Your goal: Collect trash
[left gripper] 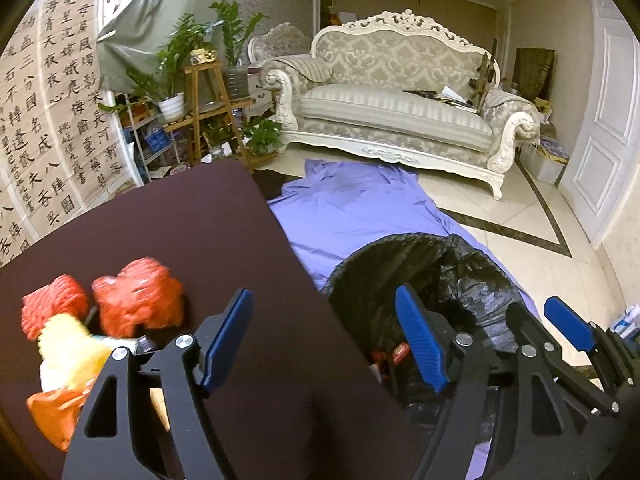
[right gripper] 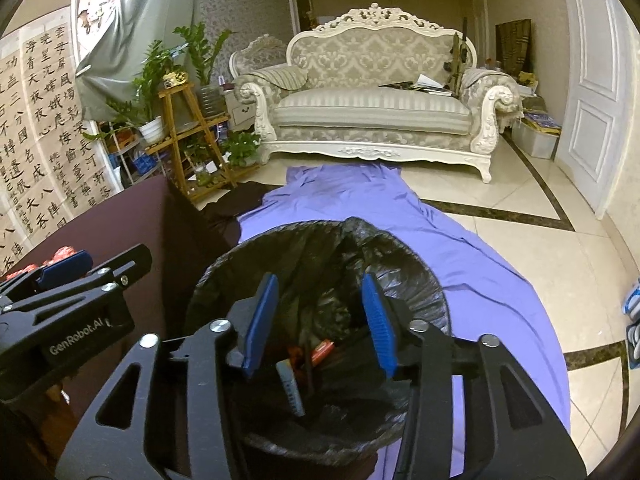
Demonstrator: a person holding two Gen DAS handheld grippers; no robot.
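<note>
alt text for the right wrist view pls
The right gripper hangs open and empty over a black-lined trash bin holding a few scraps. The bin stands on a purple sheet beside a dark table; an ornate sofa stands behind.

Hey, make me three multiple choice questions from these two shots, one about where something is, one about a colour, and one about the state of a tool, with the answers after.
1. Where does the trash bin stand?
A. on the sofa
B. on the purple sheet on the floor
C. on the table

2. What colour is the bin liner?
A. white
B. black
C. green

3. How is the right tool?
A. open, over the bin
B. shut on a cup
C. resting on the sofa

Answers: B, purple cloth shows all around the bin; B, glossy black plastic wraps its rim; A, its blue pads stand apart with nothing between them.
</note>
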